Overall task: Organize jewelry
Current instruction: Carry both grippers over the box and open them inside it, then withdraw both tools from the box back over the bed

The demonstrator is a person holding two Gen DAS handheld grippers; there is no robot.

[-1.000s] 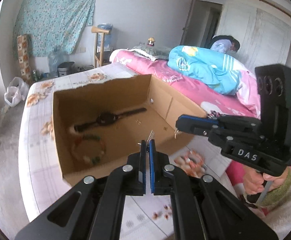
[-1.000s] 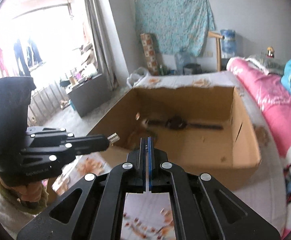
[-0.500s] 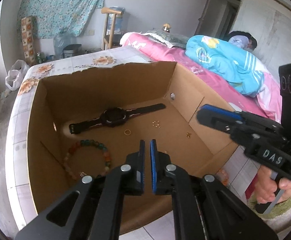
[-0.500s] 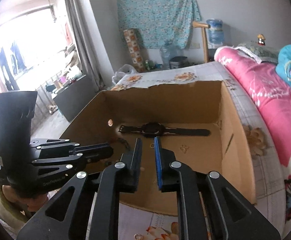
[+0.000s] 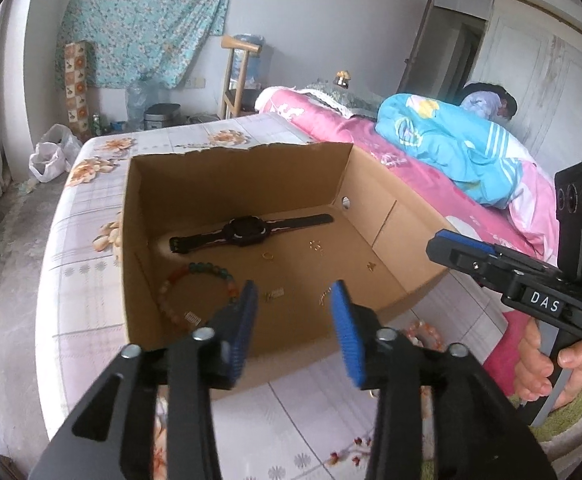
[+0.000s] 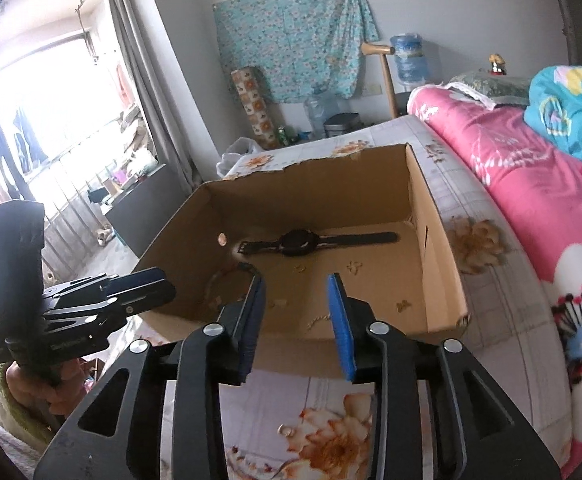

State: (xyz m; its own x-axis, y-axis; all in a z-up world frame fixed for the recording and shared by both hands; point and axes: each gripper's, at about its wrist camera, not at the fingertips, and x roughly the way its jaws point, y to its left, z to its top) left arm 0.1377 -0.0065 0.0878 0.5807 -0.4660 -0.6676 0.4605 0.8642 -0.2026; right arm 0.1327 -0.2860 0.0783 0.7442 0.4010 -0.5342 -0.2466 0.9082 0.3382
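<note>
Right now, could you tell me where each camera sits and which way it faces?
Left wrist: rides the left gripper, jaws open, looking into the cardboard box at the black watch and bead bracelet; right gripper at right.
Right wrist: rides the right gripper, jaws open, facing the same box; left gripper at left.
Shared: box, watch.

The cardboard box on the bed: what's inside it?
Inside the cardboard box lie a black watch, a bead bracelet, a small ring and several tiny gold pieces, too small to identify. The near wall and the left gripper hide the front floor.
</note>
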